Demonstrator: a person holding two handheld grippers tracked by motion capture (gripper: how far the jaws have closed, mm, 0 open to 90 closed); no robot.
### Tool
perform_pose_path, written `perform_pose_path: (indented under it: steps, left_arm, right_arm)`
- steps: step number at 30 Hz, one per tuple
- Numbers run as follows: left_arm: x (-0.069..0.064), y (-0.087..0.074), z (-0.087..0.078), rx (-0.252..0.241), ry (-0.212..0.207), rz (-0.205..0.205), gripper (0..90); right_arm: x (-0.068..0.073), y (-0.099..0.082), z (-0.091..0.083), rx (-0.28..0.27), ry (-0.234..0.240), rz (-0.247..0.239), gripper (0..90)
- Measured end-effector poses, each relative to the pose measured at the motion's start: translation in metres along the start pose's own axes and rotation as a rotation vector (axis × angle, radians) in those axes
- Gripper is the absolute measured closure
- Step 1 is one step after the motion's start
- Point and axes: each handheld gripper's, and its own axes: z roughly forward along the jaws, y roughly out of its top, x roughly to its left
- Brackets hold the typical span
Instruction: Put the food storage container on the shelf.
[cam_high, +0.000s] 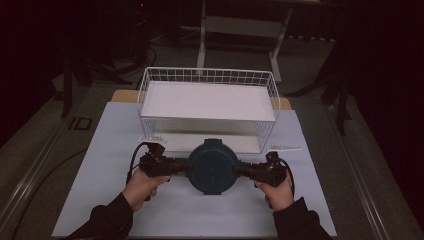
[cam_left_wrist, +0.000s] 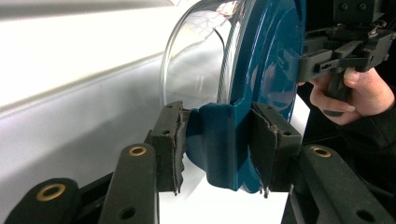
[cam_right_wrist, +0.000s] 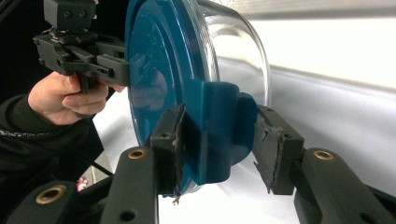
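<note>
Blue-lidded bowl: we hold it just before the wire basket.
Left gripper: clamps one lid tab.
Right gripper: clamps the opposite tab.

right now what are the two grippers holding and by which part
Both hold one clear container with a blue lid. The left gripper clamps the lid's side tab on one side, and the right gripper holds the opposite tab.

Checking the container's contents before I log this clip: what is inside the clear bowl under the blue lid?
Through the clear bowl under the blue lid, both gripper views show only reflections and the white table behind; nothing appears inside. From above, the lid covers the bowl's inside.
</note>
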Motion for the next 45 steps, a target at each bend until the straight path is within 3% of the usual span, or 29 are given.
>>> perform_pose_path:
  steps: [9,24,29,31,32,33,39,42,44,45]
  left_arm:
    - [0.018,0.01,0.004,-0.046,0.022,0.01,57.2]
    - [0.053,0.015,0.024,-0.066,0.033,-0.001,57.1]
    - [0.06,0.02,0.029,-0.095,0.047,0.016,56.9]
    - [0.062,0.021,0.032,-0.1,0.054,-0.003,56.7]
    - [0.063,0.022,0.034,-0.097,0.053,0.007,56.7]
    - [0.063,0.023,0.036,-0.098,0.058,-0.018,56.7]
    - [0.069,0.023,0.046,-0.104,0.06,-0.022,56.5]
    - [0.073,0.023,0.048,-0.124,0.073,-0.002,56.4]
    - [0.072,0.024,0.049,-0.13,0.053,-0.032,56.2]
    - [0.074,0.024,0.049,-0.129,0.068,-0.009,56.2]
  right_arm:
    - [-0.015,0.017,0.013,-0.005,0.0,-0.02,55.8]
    - [-0.046,0.029,0.035,-0.002,-0.028,-0.024,55.6]
    - [-0.055,0.036,0.04,-0.017,-0.045,-0.035,55.5]
    - [-0.058,0.037,0.041,-0.027,-0.052,-0.029,55.4]
    - [-0.059,0.037,0.041,-0.025,-0.055,-0.027,55.3]
    - [-0.061,0.037,0.041,-0.028,-0.061,-0.024,55.3]
    - [-0.069,0.034,0.043,-0.038,-0.092,-0.007,55.1]
    - [-0.072,0.034,0.044,-0.048,-0.105,-0.003,55.0]
    - [-0.074,0.036,0.044,-0.052,-0.102,0.017,54.8]
    - [-0.074,0.036,0.044,-0.052,-0.102,0.017,54.8]
